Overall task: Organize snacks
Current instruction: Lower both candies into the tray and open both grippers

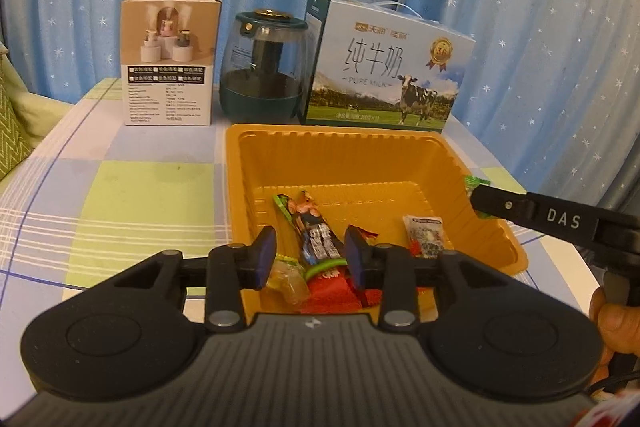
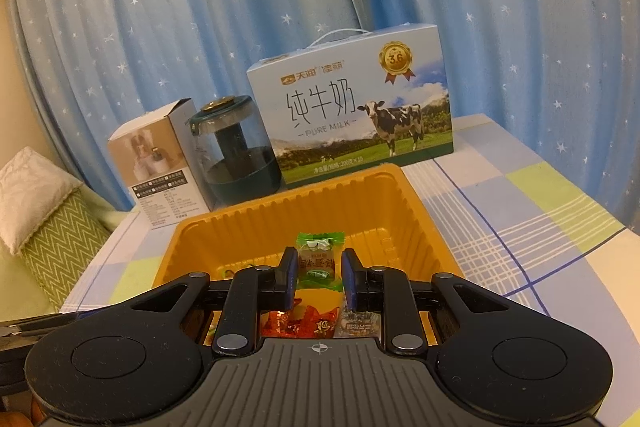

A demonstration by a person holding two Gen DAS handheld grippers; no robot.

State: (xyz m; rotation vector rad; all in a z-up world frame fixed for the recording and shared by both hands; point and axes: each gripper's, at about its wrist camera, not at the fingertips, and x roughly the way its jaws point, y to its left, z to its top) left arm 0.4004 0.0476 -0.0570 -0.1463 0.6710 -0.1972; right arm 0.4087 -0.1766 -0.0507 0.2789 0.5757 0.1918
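Observation:
An orange plastic tray (image 1: pixel 352 155) sits on the checked tablecloth and holds several wrapped snacks: a long dark bar (image 1: pixel 316 235), a red packet (image 1: pixel 336 287), a clear candy (image 1: pixel 288 279) and a white packet (image 1: pixel 426 237). My left gripper (image 1: pixel 311 259) is open and empty above the tray's near end. My right gripper (image 2: pixel 319 277) is shut on a green-wrapped candy (image 2: pixel 319 259) and holds it over the tray (image 2: pixel 224 231). In the left wrist view the right gripper's finger (image 1: pixel 520 207) reaches in over the tray's right rim with the green wrapper (image 1: pixel 476 183) showing.
Behind the tray stand a white product box (image 1: pixel 170 59), a dark green jar (image 1: pixel 266 63) and a milk carton case (image 1: pixel 384 67). A blue starred curtain hangs behind. A green zigzag cushion (image 2: pixel 48 227) lies off the table's left edge.

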